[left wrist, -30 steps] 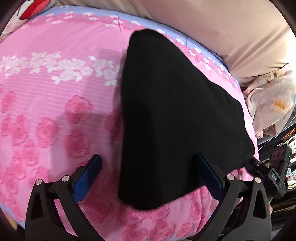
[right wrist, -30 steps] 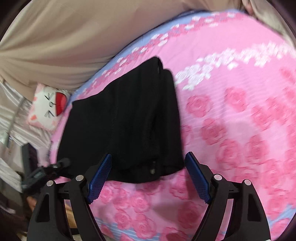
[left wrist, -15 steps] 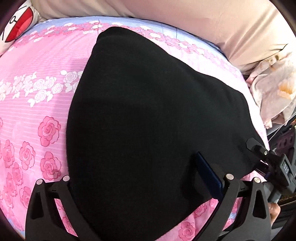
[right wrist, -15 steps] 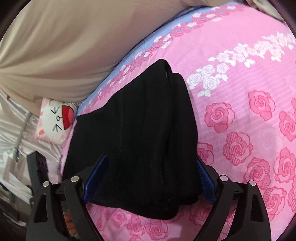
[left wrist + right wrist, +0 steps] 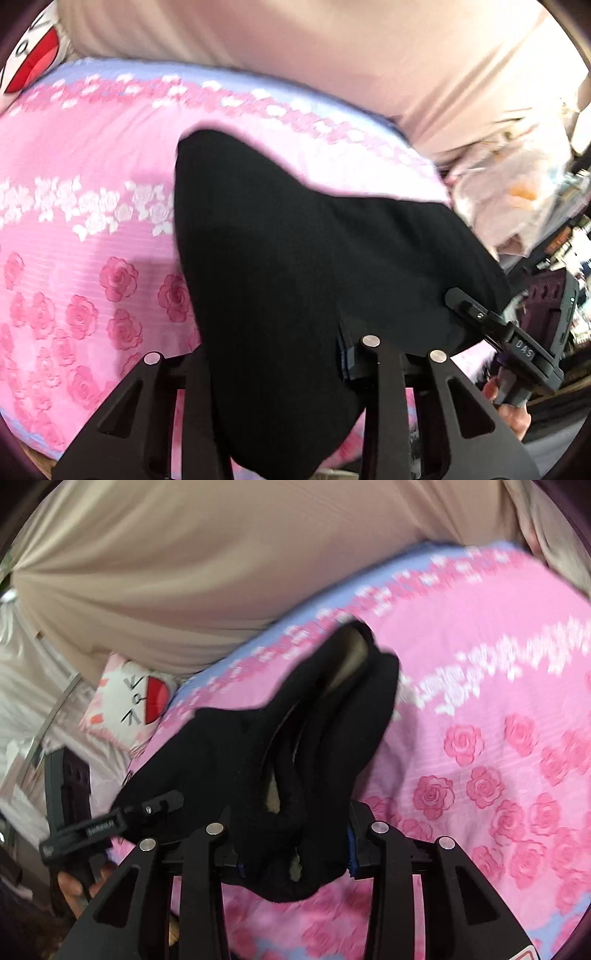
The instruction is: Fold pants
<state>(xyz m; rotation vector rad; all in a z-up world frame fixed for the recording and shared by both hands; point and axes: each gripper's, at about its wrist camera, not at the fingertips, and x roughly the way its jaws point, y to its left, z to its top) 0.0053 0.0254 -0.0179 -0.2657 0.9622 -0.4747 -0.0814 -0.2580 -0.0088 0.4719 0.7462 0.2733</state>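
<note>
Pink rose-printed bedding covers the bed, with a beige curtain along the top of both frames and a white cat-face cushion at the left of the right wrist view. The black pants lie across the bed's near edge, filling the lower centre of each frame. A second ago both pairs of fingers stood wide apart just short of the cloth; half a second ago they straddled its near hem. Now the left gripper has closed in on the hem, its arms drawn together around the fabric, and the right gripper likewise pinches a bunched fold, blue pads pressed against it. The cloth bulges up between the arms and, in the right wrist view, gapes open at its far end, so the near edge is probably lifting, though motion blur makes this uncertain. Both corners appear secured, so the fold over toward the far end can likely begin.
</note>
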